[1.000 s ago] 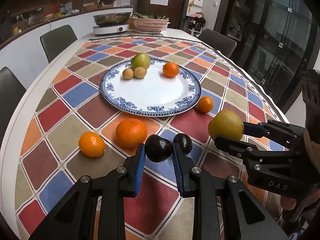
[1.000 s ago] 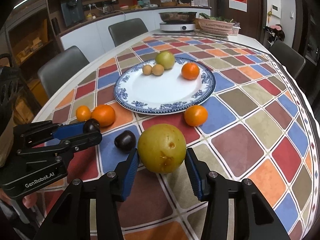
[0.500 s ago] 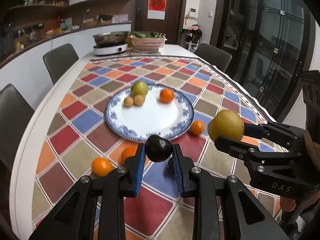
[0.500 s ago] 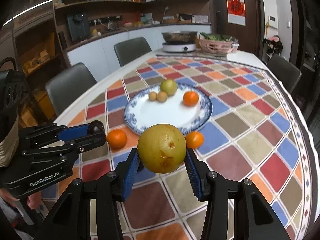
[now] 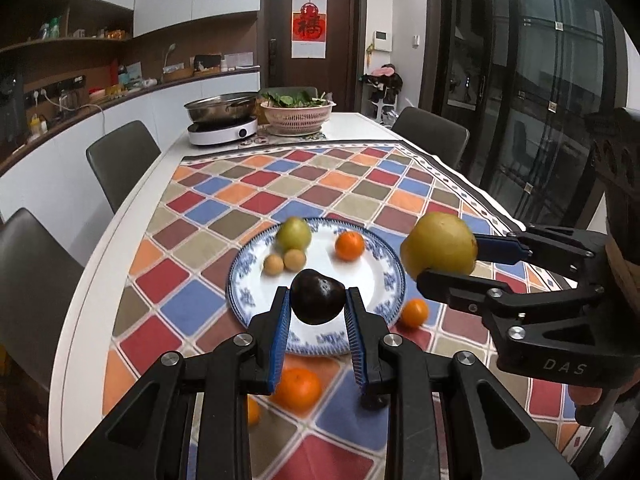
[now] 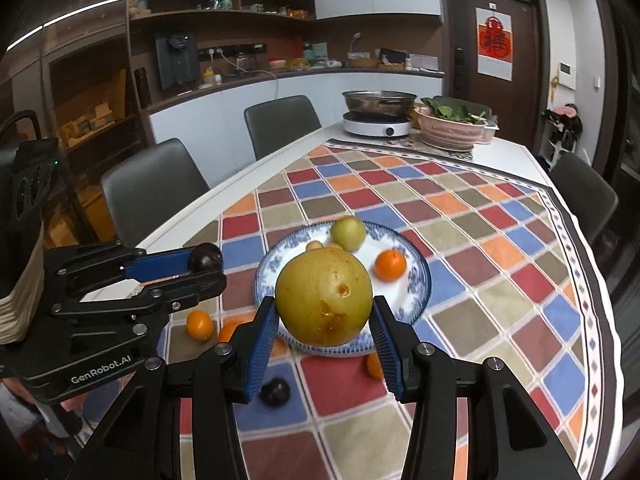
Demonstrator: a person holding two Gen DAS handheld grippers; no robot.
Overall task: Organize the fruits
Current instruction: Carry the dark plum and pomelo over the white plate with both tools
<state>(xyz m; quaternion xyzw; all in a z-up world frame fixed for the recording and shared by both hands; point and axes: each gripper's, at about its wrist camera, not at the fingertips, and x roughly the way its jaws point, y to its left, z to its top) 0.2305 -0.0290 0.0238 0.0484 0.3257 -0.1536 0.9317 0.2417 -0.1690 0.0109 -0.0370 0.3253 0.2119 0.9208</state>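
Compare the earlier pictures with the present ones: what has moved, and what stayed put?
Both grippers have risen off the chequered tablecloth, the left gripper carrying the dark round plum, the right gripper the large yellow-green pear. Neither let go. The blue-rimmed plate, its fruit and the loose oranges stayed put.

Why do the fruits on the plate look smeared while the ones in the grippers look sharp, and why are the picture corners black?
Left wrist view: the dark plum in the left gripper is crisp, while the plate and its fruit are motion-blurred. Right wrist view: likewise, the yellow pear in the right gripper is sharp. Both views: fisheye lenses bend the table edge and blacken the corners.
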